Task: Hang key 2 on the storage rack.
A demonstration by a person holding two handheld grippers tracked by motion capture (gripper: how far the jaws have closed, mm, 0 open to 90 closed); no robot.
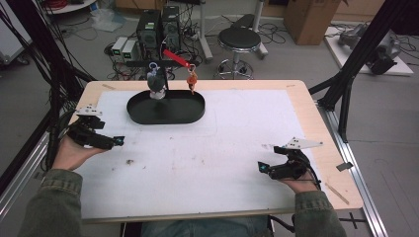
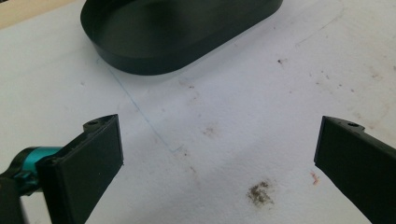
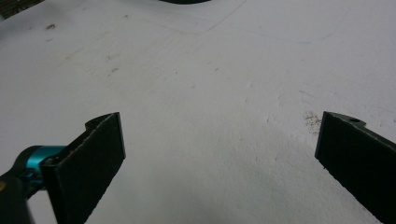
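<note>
The black tray (image 1: 166, 109) sits at the far middle of the surface (image 1: 326, 143), long axis running left-right. Left tongs (image 1: 116, 141), gaping wide and empty, lie nearer, just short of its left end; right tongs (image 1: 262, 168), equally wide, sit well apart.

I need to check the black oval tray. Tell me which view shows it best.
The high view: the whole black oval tray shows there, with its stand and hanging items. The left gripper view shows most of its near wall and floor, cut off at the top. The right gripper view catches just a dark sliver at its top edge.
</note>
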